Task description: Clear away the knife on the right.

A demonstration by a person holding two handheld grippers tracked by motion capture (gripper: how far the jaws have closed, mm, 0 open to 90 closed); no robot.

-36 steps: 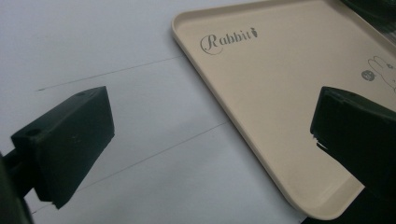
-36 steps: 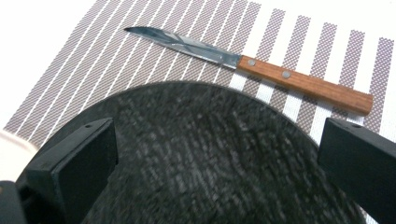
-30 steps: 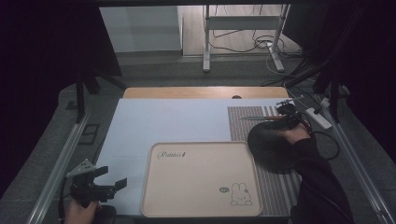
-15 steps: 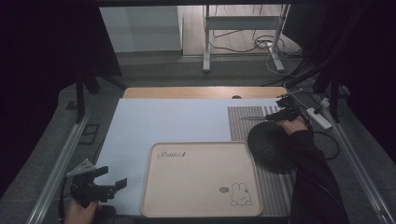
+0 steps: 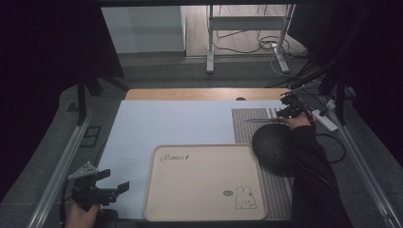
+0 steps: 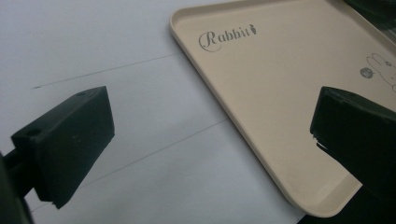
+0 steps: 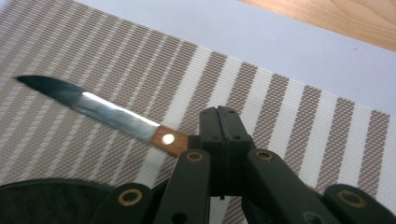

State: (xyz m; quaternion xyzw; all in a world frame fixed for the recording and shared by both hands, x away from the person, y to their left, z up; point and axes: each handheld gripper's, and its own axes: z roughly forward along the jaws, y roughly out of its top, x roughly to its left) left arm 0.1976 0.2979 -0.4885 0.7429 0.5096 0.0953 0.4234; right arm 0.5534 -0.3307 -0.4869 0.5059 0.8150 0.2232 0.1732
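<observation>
The right gripper [image 7: 219,122] has just been closing, and its two jaws now stand pressed together on the wooden handle of a knife [image 7: 116,116]. The handle end goes between the jaws; whether the pads really press on it I take from how the jaws meet around it. From the gripper the blade runs away to the left in the right gripper view, lying flat over a striped placemat [image 7: 289,107]. Just below the gripper, at the near edge of that view, there is the rim of a dark round plate [image 7: 51,200]. Beyond the placemat lies a pale sheet [image 7: 280,32] and then the wooden counter [image 7: 345,18].

In the high view the right gripper [image 5: 291,108] is at the far right of the counter, and the knife [image 5: 259,120] points from it toward the middle.

The left gripper [image 6: 210,149] is wide open with nothing between its jaws. It hangs above the pale sheet, and just to its right lies a beige tray [image 6: 280,93] with the word "Rabbit" printed on it. In the high view the left gripper [image 5: 102,187] is at the near left corner, beside the tray [image 5: 199,190].
</observation>
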